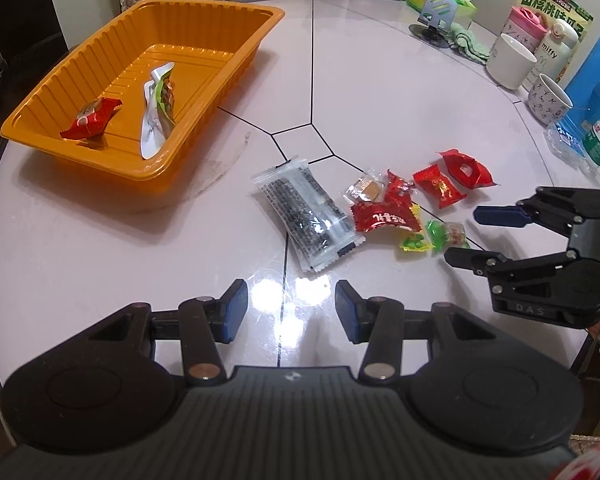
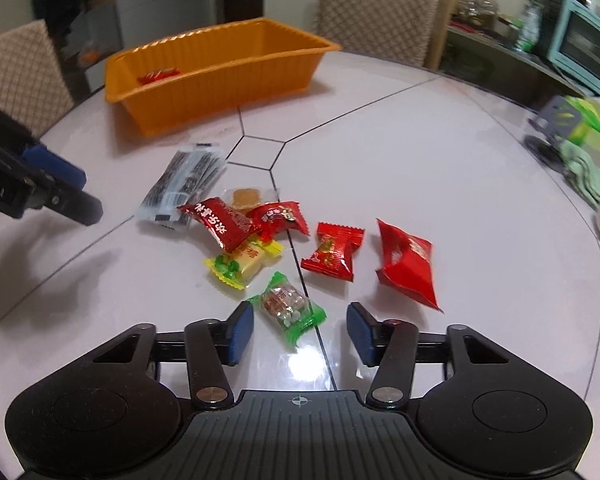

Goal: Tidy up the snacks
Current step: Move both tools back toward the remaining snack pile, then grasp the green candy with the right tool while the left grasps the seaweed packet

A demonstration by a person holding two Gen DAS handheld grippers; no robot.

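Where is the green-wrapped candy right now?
In the right wrist view, the green-wrapped candy lies on the table just ahead of the open right gripper, nearest the yellow candy.

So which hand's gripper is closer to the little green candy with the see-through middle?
Right. The right gripper is open with the small green clear-middled wrapped candy just ahead of its fingers. The left gripper sits farther back, beyond the clear black-speckled packet.

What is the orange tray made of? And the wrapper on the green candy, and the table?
Orange tray: looks like thin moulded plastic, with ribbed walls and a slight sheen.
Green candy wrapper: clear plastic film, probably; the sweet shows through it.
Table: hard and glossy, mirroring the lights; perhaps glass or polished stone.
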